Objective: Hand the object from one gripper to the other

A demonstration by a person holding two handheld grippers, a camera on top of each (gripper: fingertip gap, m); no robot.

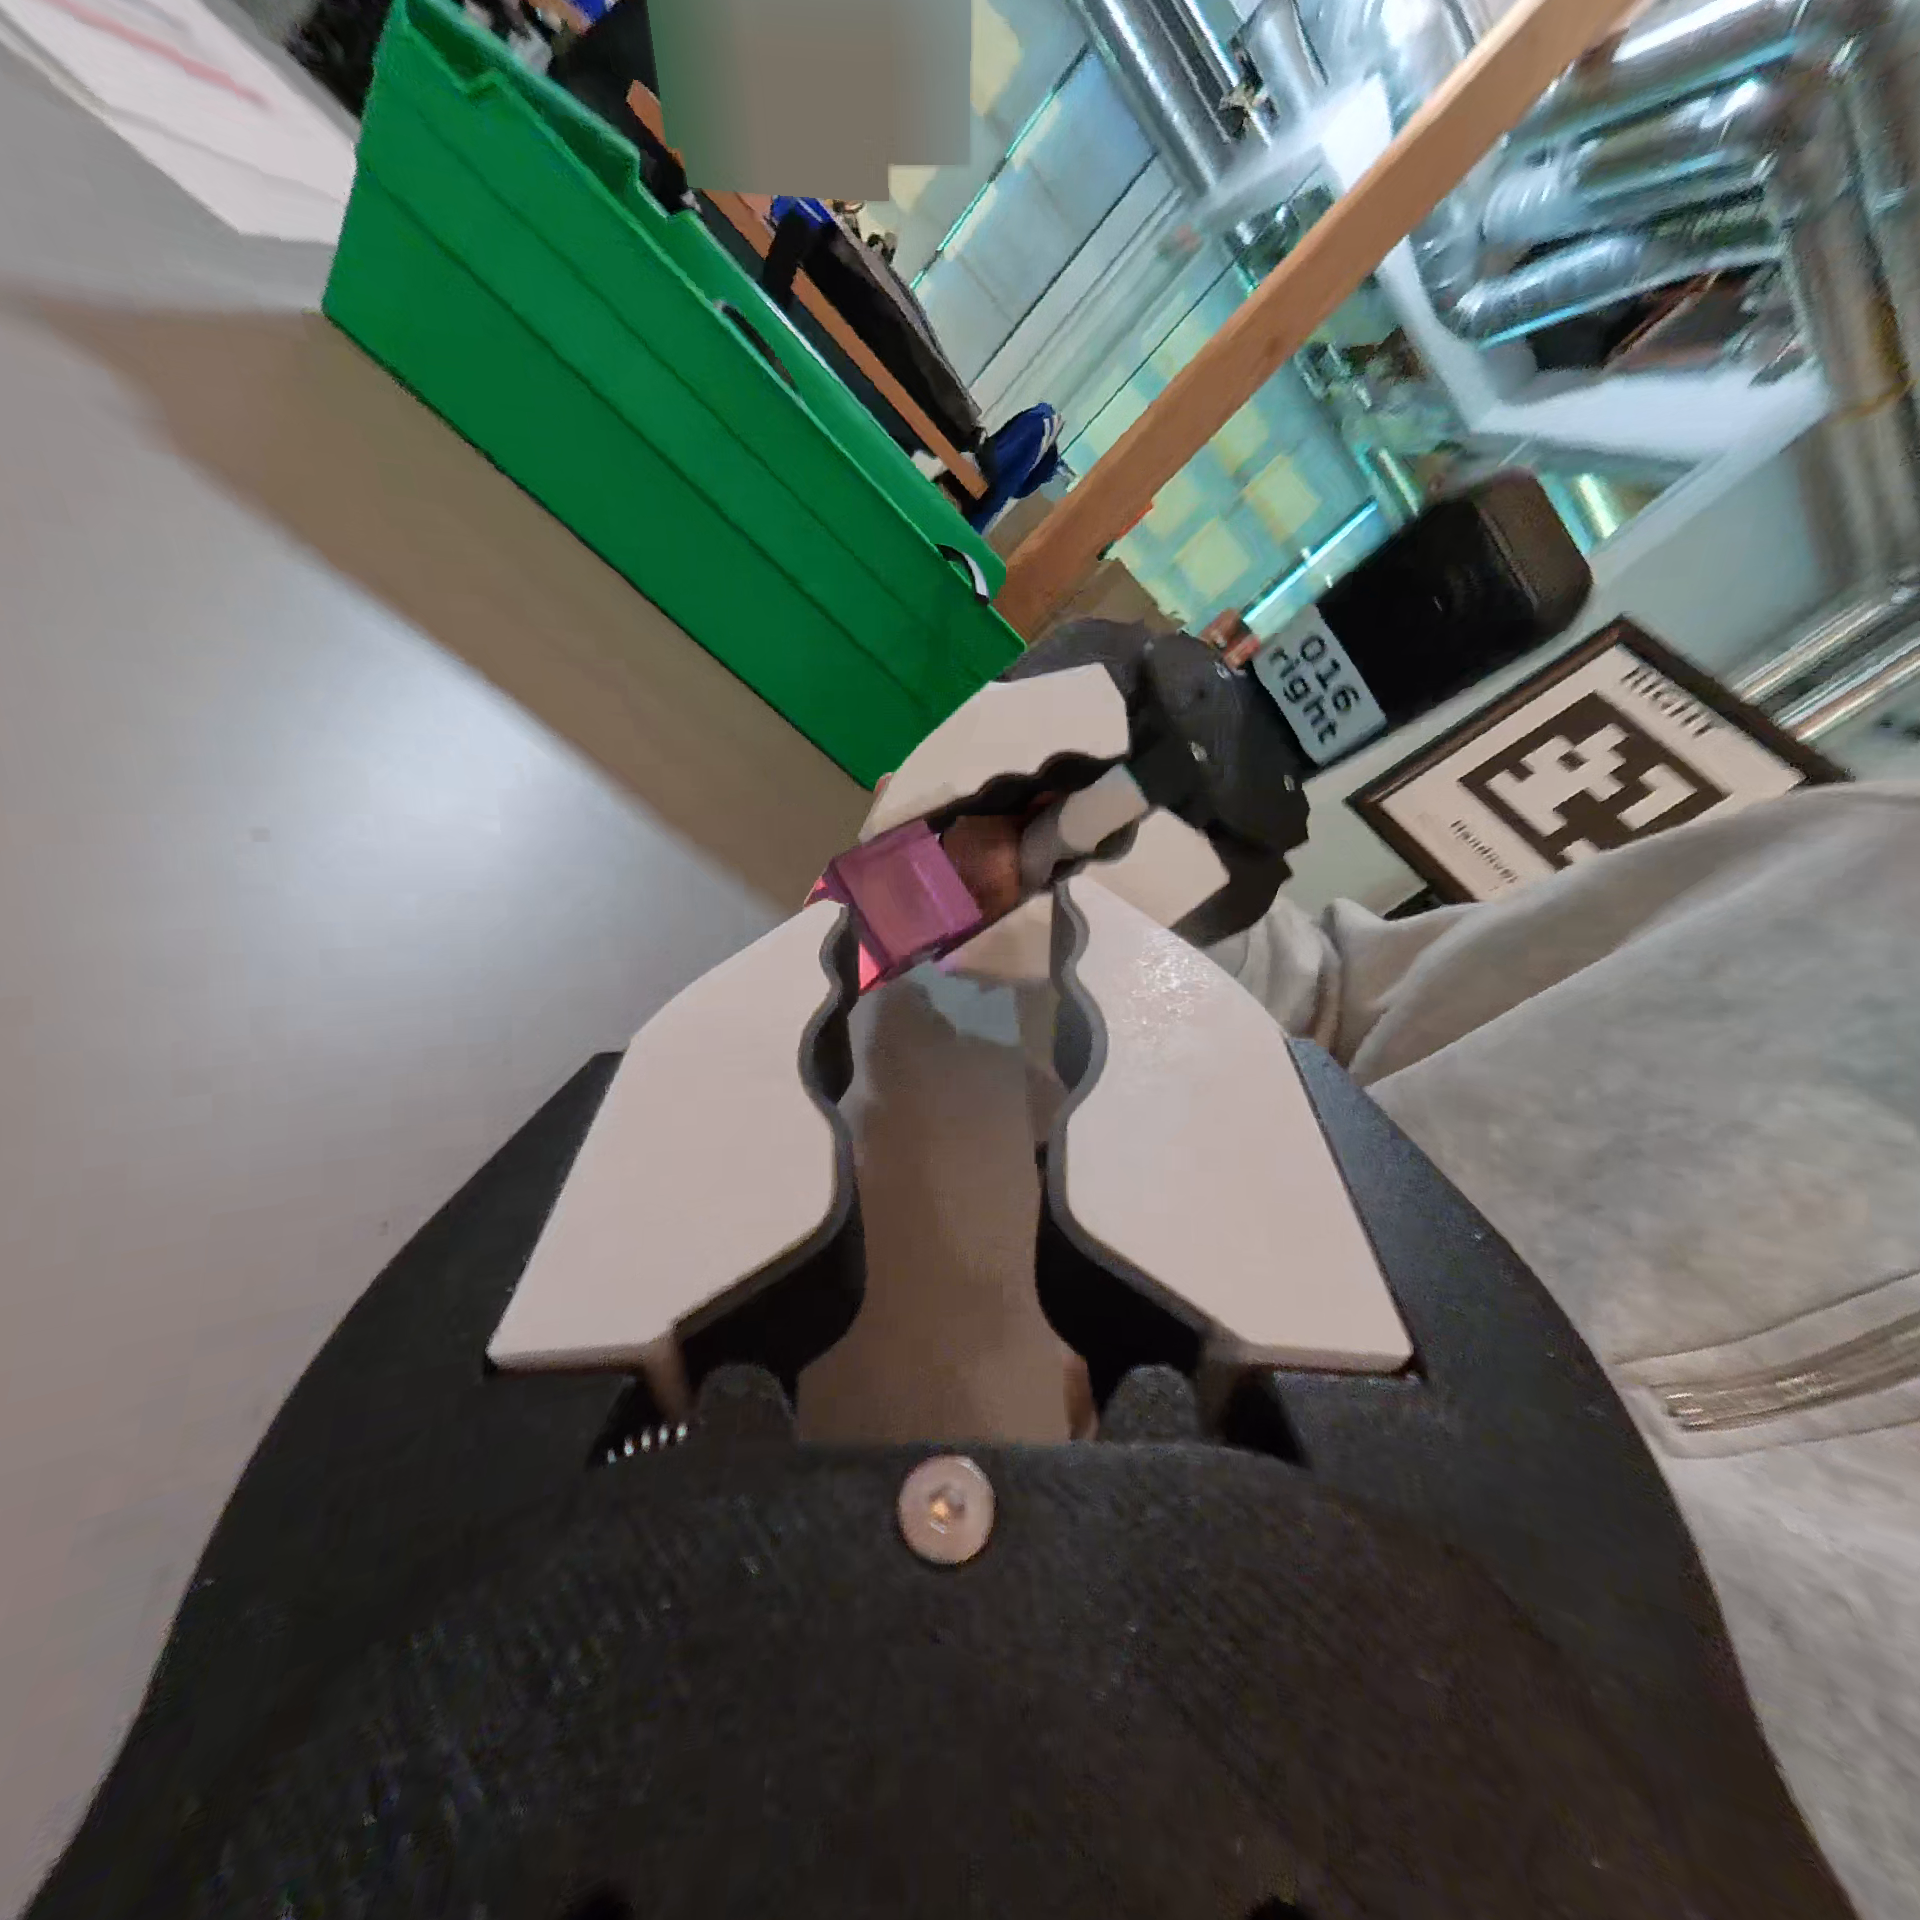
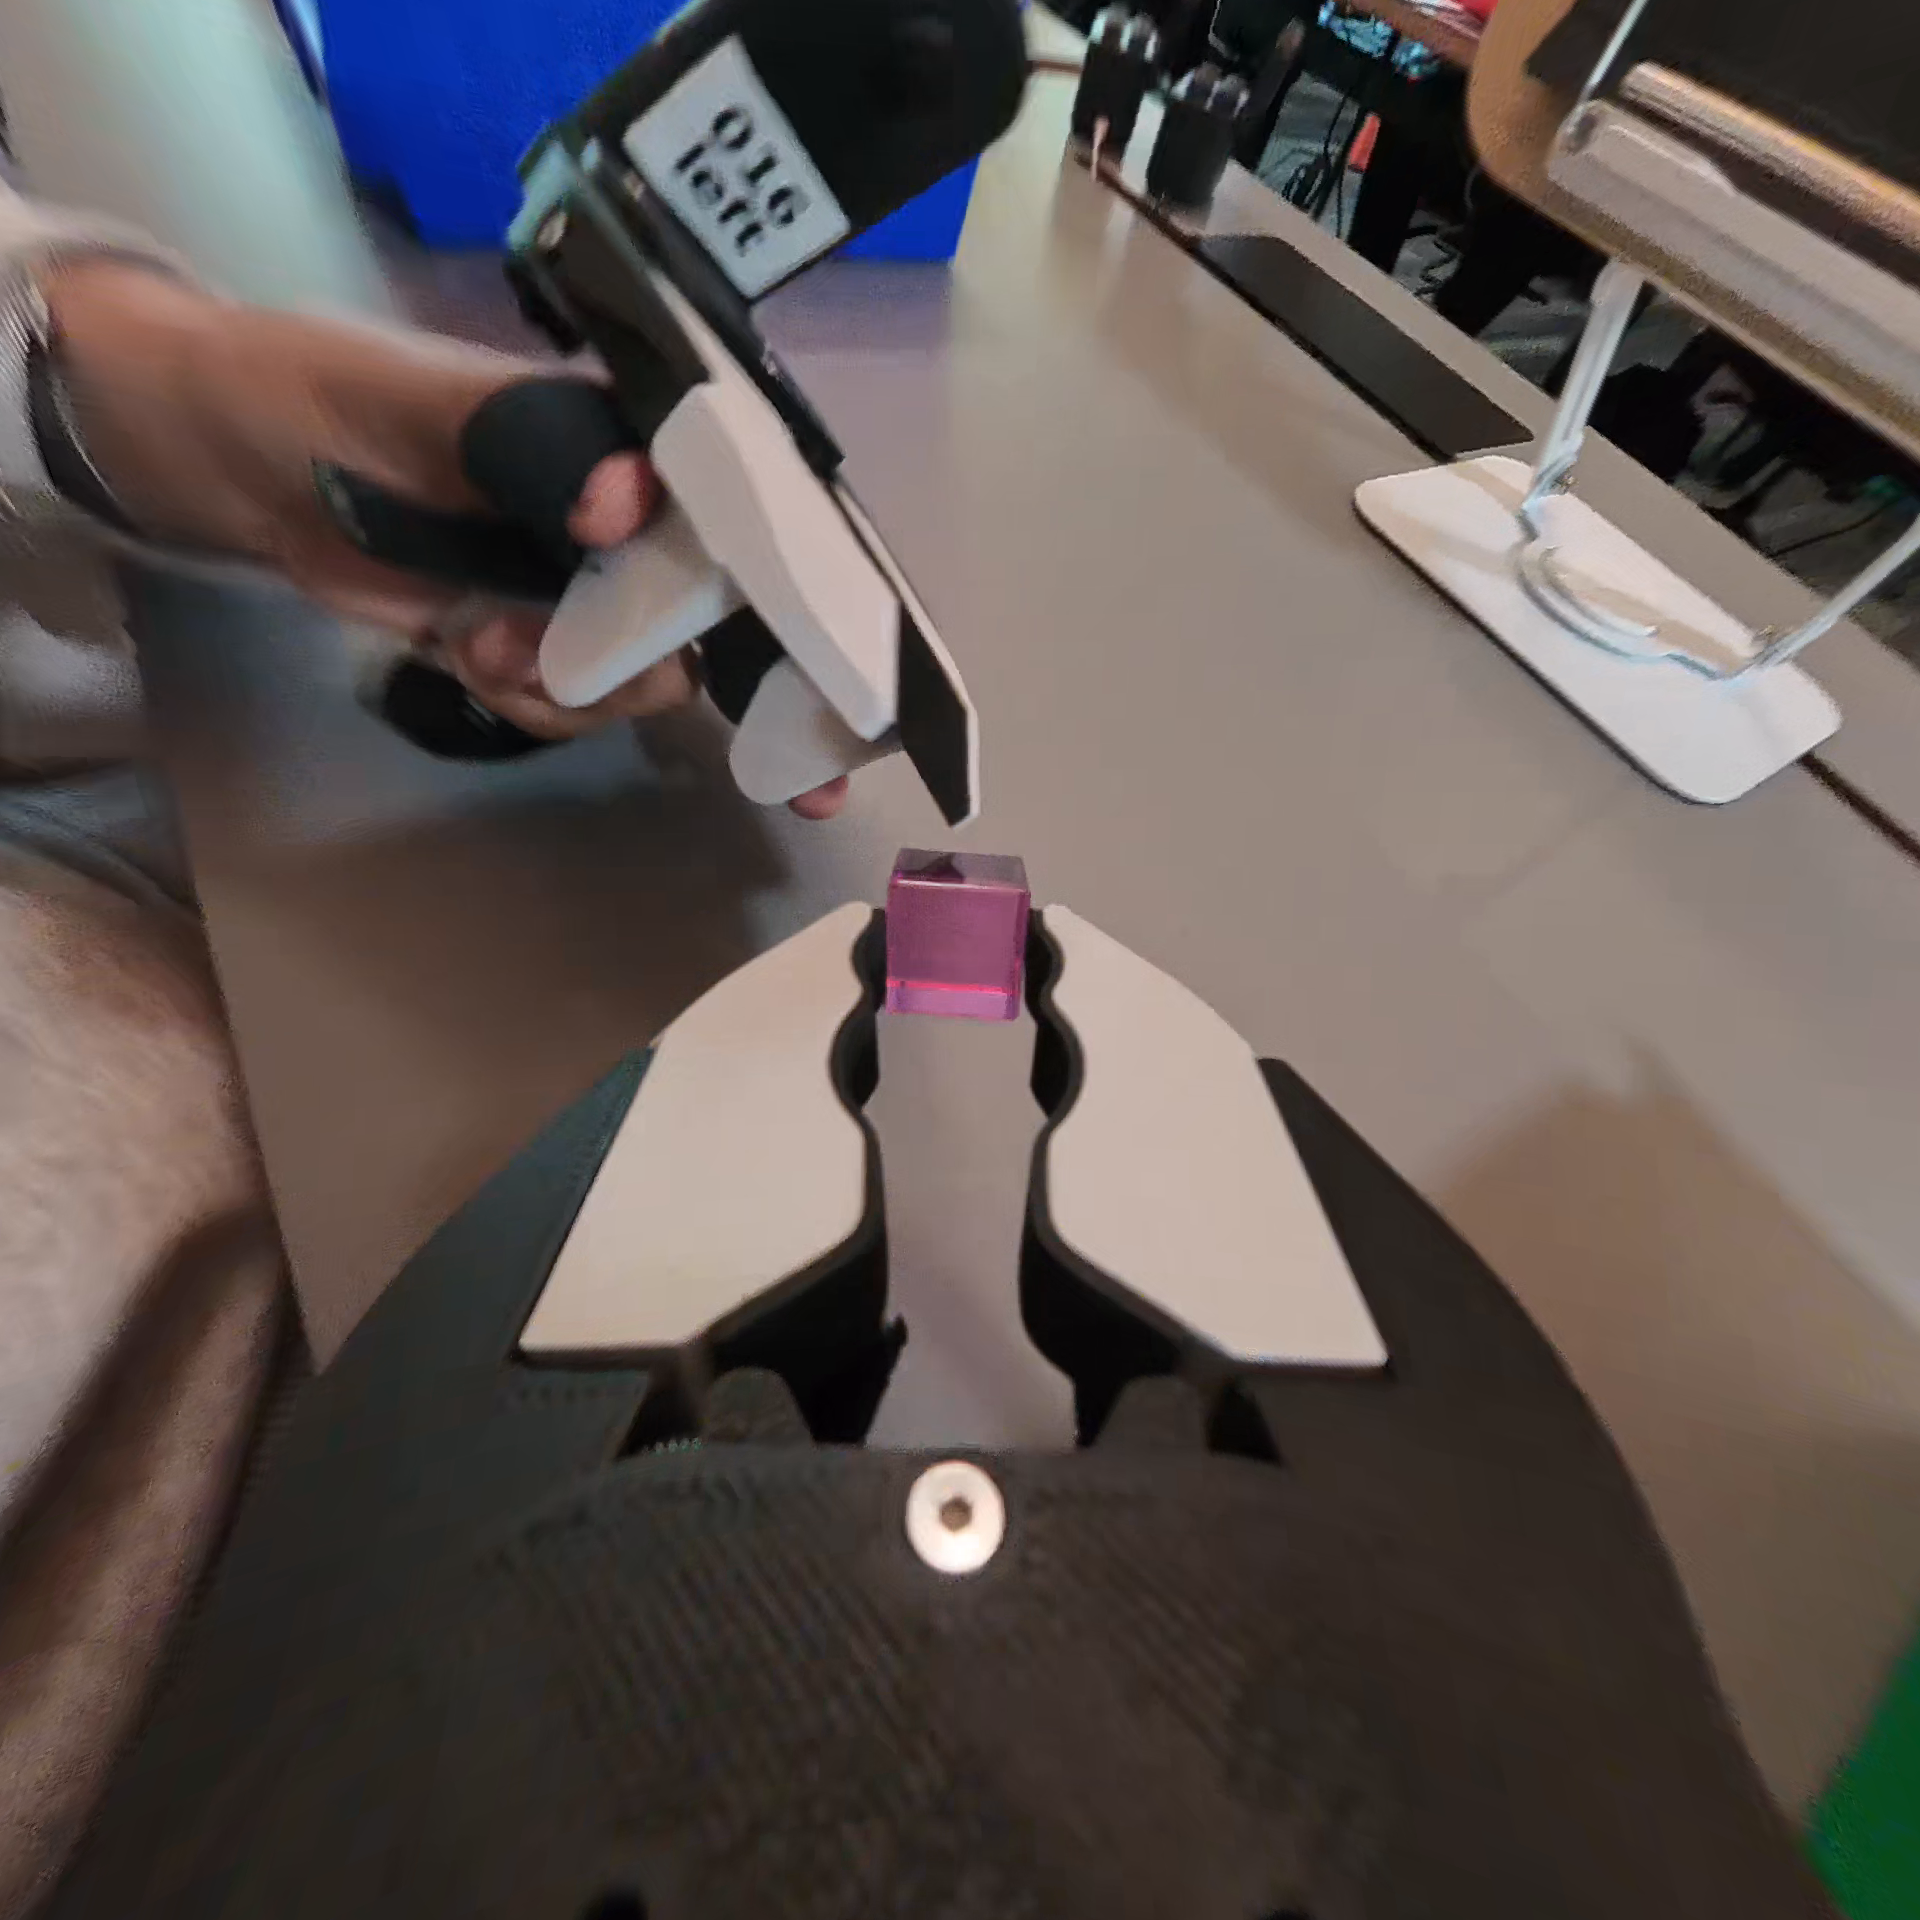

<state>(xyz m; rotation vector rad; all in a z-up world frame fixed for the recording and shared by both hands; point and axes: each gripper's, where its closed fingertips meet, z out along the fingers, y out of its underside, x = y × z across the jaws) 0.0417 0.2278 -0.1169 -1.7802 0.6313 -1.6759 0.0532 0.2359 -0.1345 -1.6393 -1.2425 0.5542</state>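
A: Right gripper (image 2: 956, 961) jaws clamp the purple cube (image 2: 956, 935) at the tips, above the desk (image 2: 1299, 831).
B: Left gripper (image 1: 945, 935) jaws open, just beside it. Shallow bite; an early release likely drops it.

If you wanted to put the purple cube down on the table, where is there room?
Bare table lies between the left hand-held gripper and the white stand base, and also in front of the green crate. It is crowded right around the purple cube, where the right hand-held gripper grips it and the left one's tips hover close.
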